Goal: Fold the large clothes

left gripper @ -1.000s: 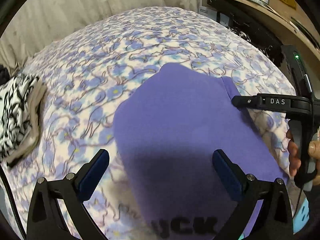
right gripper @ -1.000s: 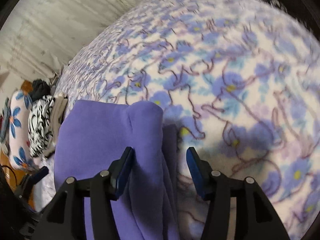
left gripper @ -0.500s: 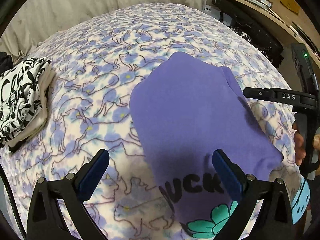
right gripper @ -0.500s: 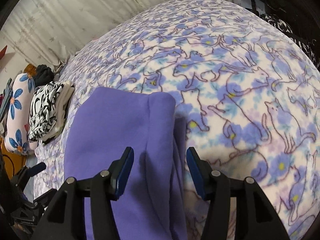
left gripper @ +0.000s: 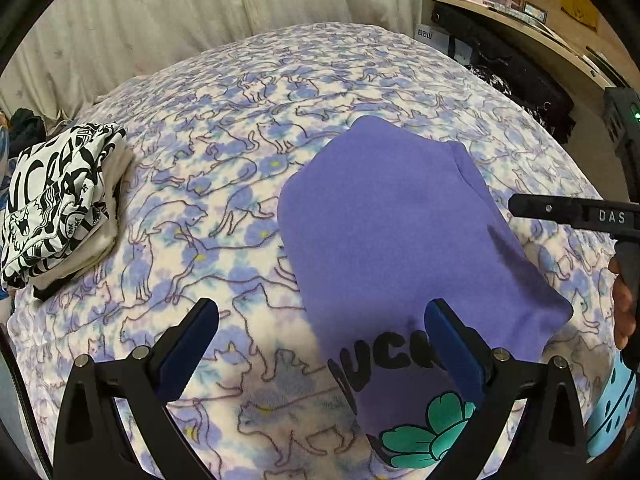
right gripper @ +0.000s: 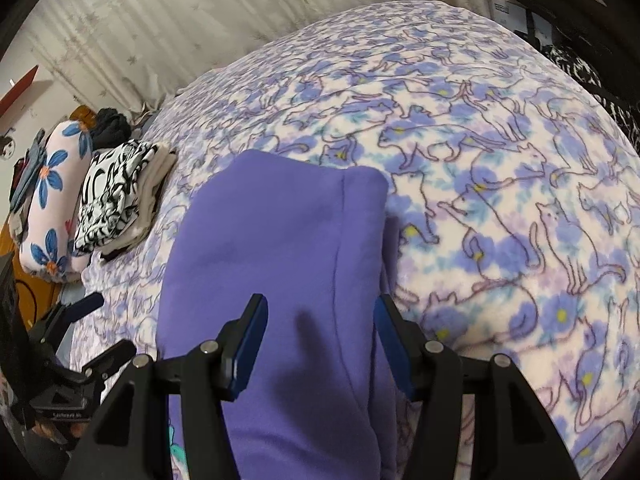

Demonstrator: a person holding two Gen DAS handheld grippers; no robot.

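Observation:
A purple sweatshirt (left gripper: 392,220) lies folded flat on the cat-patterned blanket (left gripper: 240,120), its black lettering (left gripper: 388,356) and teal flower print at the near end. My left gripper (left gripper: 322,312) hovers open over that near end, left finger above bare blanket, right finger above the print. In the right wrist view the sweatshirt (right gripper: 272,240) shows a folded sleeve along its right side. My right gripper (right gripper: 320,304) hangs open above that side with nothing pinched. A hand holds the right gripper (left gripper: 560,212) at the sweatshirt's right edge. The left gripper (right gripper: 106,326) sits at the lower left.
A folded black-and-white garment (left gripper: 60,200) on a cream one rests at the blanket's left edge, next to a floral pillow (right gripper: 52,200) and dark clothes. Curtains (left gripper: 200,20) hang behind the bed. A wooden shelf (left gripper: 520,20) with boxes stands at the right.
Both grippers have drawn back and up from the sweatshirt, so it looks smaller and farther. Its lettering and flower print have come into the left wrist view. Neither gripper's jaws changed.

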